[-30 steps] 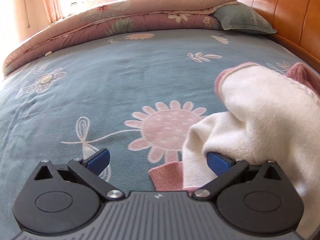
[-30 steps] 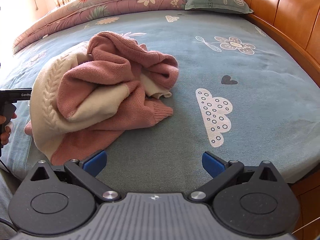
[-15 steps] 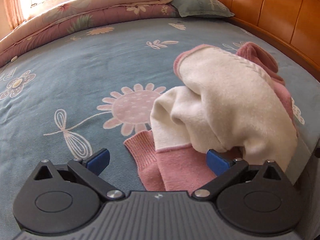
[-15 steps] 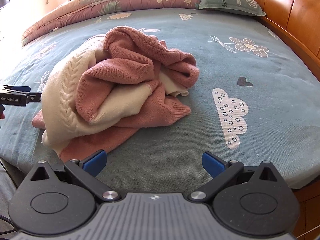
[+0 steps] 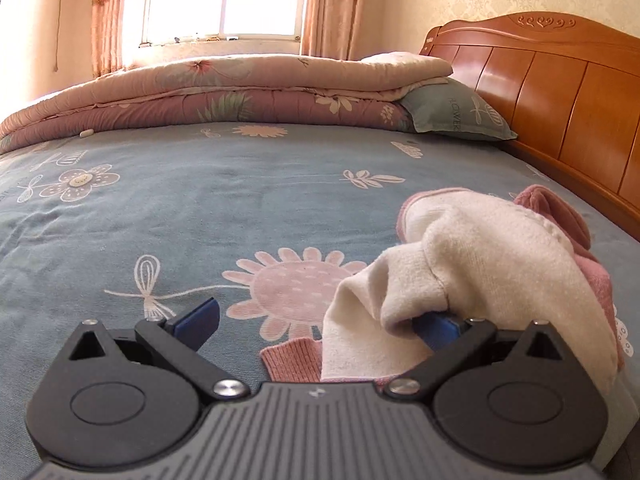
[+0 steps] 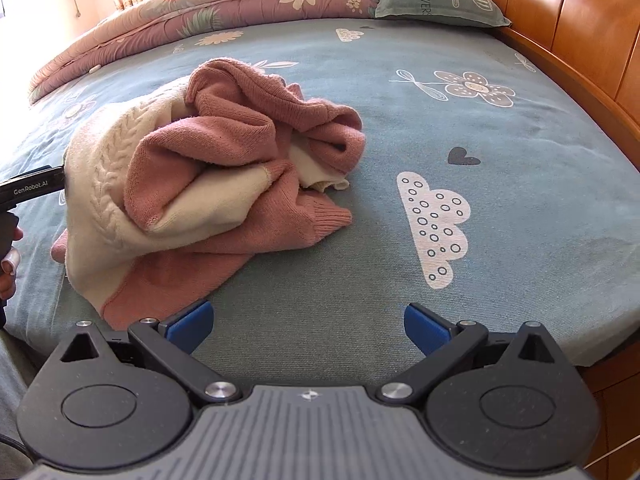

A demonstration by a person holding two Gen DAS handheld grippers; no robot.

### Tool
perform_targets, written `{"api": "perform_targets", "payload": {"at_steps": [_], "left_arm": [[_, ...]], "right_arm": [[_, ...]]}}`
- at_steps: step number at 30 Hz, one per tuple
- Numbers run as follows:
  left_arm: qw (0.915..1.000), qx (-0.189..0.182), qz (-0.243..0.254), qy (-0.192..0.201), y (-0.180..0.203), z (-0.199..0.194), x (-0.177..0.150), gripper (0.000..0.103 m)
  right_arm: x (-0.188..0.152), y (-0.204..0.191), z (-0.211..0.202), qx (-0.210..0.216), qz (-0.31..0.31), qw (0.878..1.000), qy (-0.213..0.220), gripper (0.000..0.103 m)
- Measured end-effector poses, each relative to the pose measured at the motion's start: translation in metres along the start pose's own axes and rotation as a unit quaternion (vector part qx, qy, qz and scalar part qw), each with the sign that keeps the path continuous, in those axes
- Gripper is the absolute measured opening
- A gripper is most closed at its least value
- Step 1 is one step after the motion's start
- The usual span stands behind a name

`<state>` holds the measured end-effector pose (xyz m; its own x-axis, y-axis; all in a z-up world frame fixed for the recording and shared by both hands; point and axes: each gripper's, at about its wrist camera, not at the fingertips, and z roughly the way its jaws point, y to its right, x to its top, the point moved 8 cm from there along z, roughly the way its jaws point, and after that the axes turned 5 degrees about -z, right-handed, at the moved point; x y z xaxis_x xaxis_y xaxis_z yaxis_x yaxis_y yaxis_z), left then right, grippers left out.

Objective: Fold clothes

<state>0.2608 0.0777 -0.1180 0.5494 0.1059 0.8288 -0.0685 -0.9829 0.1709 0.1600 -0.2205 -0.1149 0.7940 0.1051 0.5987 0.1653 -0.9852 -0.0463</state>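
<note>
A crumpled pink and cream knit sweater (image 6: pixel 208 184) lies in a heap on the blue patterned bedsheet (image 6: pixel 500 160). In the left wrist view the sweater (image 5: pixel 480 272) sits at the right, and its cream fabric drapes over my right blue pad. My left gripper (image 5: pixel 316 320) is open, with a pink ribbed cuff (image 5: pixel 292 360) between its fingers. The left gripper also shows at the sweater's left edge in the right wrist view (image 6: pixel 32 190). My right gripper (image 6: pixel 308 322) is open and empty, low at the bed's near edge, just right of the sweater's pink hem.
A folded pink floral quilt (image 5: pixel 224 88) and a grey-green pillow (image 5: pixel 456 110) lie at the far side of the bed. A wooden headboard (image 5: pixel 560 92) runs along the right. A window with curtains (image 5: pixel 224 0) is behind.
My left gripper has dropped and pushed into the sweater, so cream fabric now covers its right pad. My right gripper has moved a little closer to the sweater.
</note>
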Motion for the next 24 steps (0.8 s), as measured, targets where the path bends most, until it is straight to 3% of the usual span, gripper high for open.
{"api": "perform_targets", "payload": {"at_steps": [7,9,11,15,17,24], "left_arm": [[0.9995,-0.021,0.022,0.008,0.020,0.030,0.005,0.102],[0.9992,0.020,0.033,-0.005,0.016,0.039,0.008,0.103],[0.9959,0.071,0.054,0.011,0.008,0.035,0.015,0.103],[0.9921,0.119,0.022,0.030,-0.022,0.017,0.026,0.103],[0.9871,0.152,0.031,0.040,-0.036,0.009,0.028,0.103],[0.9953,0.080,0.053,0.014,-0.019,0.018,0.023,0.102]], "right_arm": [[-0.001,-0.015,0.002,0.011,-0.020,1.000,-0.002,0.103],[-0.002,-0.016,0.001,0.009,-0.022,1.000,-0.002,0.103],[-0.003,-0.011,0.001,0.008,-0.017,1.000,0.000,0.103],[-0.004,-0.002,0.005,0.007,-0.004,1.000,-0.003,0.103],[-0.003,0.000,0.007,0.009,0.000,1.000,-0.002,0.103],[0.019,0.005,0.009,0.009,-0.014,1.000,0.024,0.103]]}}
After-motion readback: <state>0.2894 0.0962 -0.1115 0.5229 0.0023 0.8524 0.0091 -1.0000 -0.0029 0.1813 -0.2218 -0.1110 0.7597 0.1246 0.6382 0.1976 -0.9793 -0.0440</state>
